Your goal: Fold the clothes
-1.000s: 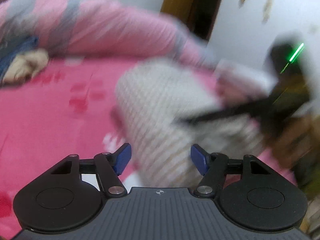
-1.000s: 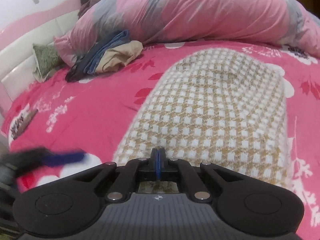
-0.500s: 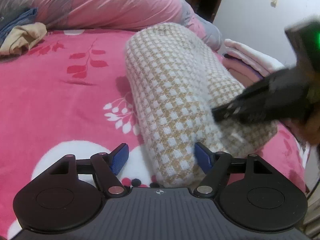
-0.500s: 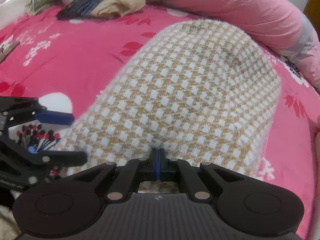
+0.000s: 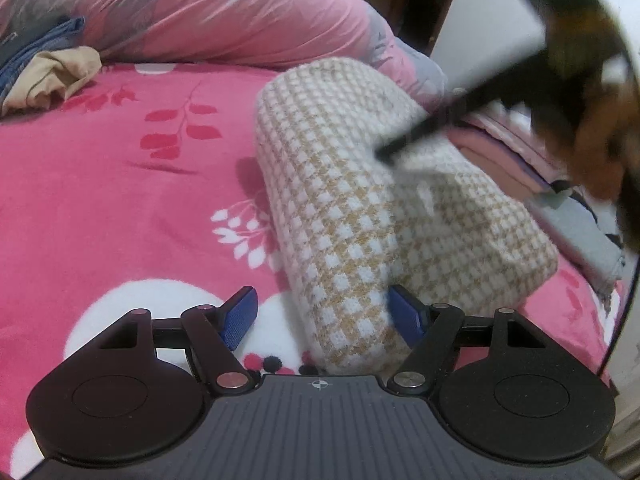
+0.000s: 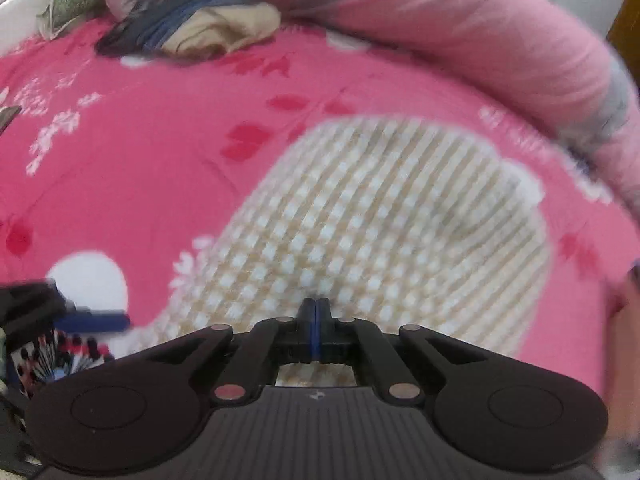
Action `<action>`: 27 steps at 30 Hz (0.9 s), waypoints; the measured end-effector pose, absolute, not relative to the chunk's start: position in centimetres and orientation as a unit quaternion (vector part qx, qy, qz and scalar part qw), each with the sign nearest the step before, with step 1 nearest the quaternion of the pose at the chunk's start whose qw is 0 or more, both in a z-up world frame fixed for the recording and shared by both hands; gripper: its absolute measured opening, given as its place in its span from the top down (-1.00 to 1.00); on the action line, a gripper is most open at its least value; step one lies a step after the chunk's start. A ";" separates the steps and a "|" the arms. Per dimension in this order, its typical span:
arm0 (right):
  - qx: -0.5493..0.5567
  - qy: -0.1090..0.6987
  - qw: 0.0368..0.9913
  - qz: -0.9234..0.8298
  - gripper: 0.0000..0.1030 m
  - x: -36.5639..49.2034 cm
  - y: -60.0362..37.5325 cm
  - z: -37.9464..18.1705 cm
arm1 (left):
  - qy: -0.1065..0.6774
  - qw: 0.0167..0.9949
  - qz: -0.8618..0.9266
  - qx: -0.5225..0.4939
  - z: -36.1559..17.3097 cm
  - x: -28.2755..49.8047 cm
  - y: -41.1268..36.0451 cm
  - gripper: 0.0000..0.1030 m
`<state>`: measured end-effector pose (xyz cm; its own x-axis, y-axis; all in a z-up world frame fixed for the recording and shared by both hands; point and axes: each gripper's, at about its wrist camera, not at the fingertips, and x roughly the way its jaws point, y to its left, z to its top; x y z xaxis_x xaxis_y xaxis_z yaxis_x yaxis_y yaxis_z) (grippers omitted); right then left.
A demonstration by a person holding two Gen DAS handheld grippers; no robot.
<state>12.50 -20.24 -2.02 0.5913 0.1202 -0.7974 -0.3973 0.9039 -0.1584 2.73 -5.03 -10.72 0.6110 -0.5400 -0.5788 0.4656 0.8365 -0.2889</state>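
Note:
A tan-and-white checked knit garment lies folded on the pink floral bed. My left gripper is open, its blue pads either side of the garment's near corner. My right gripper is shut on the garment's near edge and lifts it. In the left wrist view the right gripper's fingers come in from the upper right over the garment. The left gripper's blue pad shows at the lower left of the right wrist view.
A long pink quilt roll lies along the back of the bed. A pile of blue and beige clothes sits at the back left. Folded pink and grey clothes are stacked at the right edge. A wooden door stands behind.
My right gripper has moved up and back with the garment's edge in it, and its view is now blurred. My left gripper has closed in on the garment's near corner, still open.

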 end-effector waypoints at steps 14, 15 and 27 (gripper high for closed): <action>-0.151 0.399 0.892 0.151 1.00 16.8 -18.3 -1.6 | 0.336 0.897 -0.278 -0.071 -11.2 2.7 -4.7 -0.43; -0.150 0.389 0.896 0.153 1.00 17.3 -17.9 -1.3 | 0.336 0.897 -0.278 -0.072 -11.2 2.7 -4.7 -0.43; -0.078 0.352 0.926 0.113 1.00 17.6 -21.5 -2.8 | 0.309 0.905 -0.284 -0.069 -9.3 2.3 -3.1 -0.40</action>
